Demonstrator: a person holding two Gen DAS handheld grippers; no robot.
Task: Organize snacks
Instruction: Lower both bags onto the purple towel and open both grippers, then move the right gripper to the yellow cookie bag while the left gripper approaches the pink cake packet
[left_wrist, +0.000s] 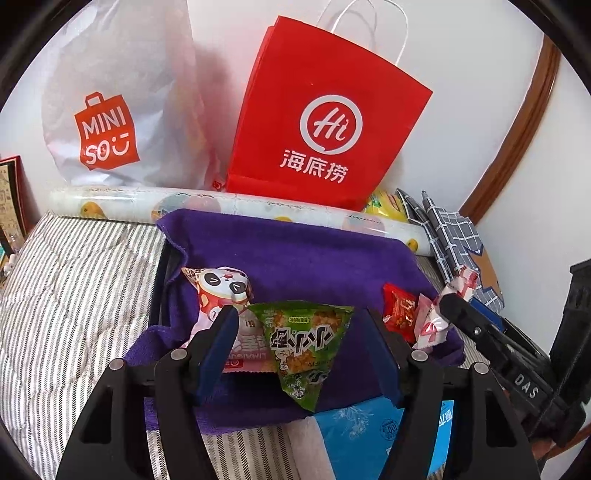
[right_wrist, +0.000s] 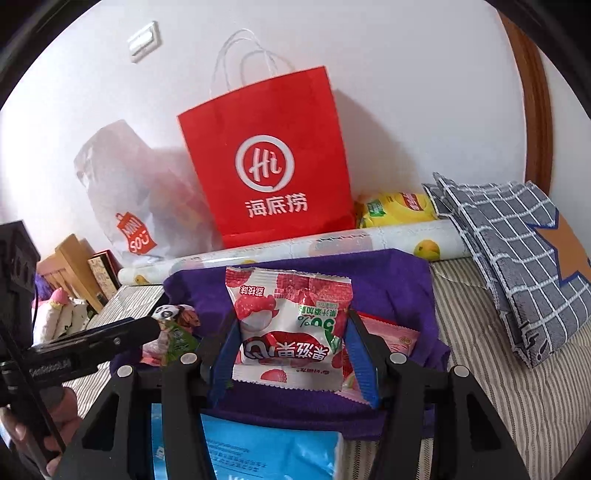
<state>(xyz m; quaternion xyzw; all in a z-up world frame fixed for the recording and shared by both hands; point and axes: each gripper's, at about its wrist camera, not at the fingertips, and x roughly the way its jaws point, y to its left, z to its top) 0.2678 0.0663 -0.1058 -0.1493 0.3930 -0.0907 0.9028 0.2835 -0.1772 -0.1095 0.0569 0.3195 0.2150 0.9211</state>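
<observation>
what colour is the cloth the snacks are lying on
Purple, plain with no pattern. The cloth shows best in the left wrist view.

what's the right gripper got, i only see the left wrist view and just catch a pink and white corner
Observer: The right gripper is shut on a white and red lychee packet, with the pads pressing both its sides.
Operator: which way does it face
Observer: Printed side toward the camera, text upside down, its far crimped edge pointing at the red bag.
Operator: can you see my hand
Observer: Yes, a hand wraps the handle of the left gripper at the lower left edge.
</observation>
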